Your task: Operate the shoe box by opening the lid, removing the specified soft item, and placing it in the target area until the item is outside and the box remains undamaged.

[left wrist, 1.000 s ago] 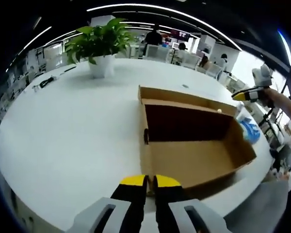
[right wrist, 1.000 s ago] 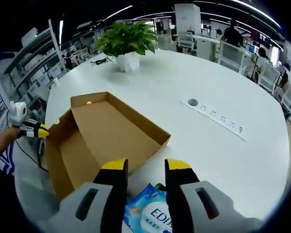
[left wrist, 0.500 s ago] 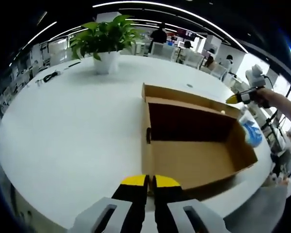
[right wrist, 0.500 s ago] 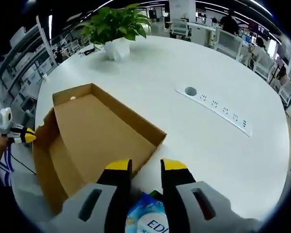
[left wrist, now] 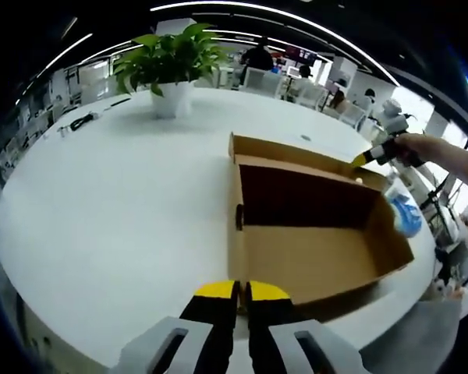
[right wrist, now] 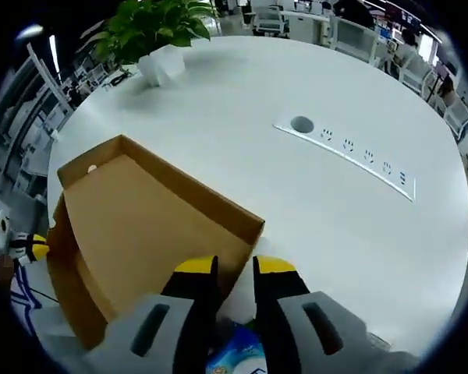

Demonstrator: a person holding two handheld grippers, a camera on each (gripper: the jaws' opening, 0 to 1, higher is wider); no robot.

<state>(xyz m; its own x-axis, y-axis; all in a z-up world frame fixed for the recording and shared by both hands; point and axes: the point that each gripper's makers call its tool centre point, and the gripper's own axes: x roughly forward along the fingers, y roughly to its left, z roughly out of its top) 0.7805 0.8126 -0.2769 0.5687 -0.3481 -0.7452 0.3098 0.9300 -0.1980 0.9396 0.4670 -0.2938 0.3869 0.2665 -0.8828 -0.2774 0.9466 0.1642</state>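
Box (left wrist: pixel 312 234) lies open on the worktop (left wrist: pixel 117 202), looks empty inside. Blue soft pack (right wrist: pixel 232 360) is outside it, just below my right gripper (right wrist: pixel 231 269), fingers nearly shut; can't tell if they're pinching it. Left gripper (left wrist: pixel 242 291) has fingers pressed together on nothing, at the box's near corner. Box long axis runs away from the right gripper. Bare worktop right of the box toward the socket strip (right wrist: pixel 351 154).
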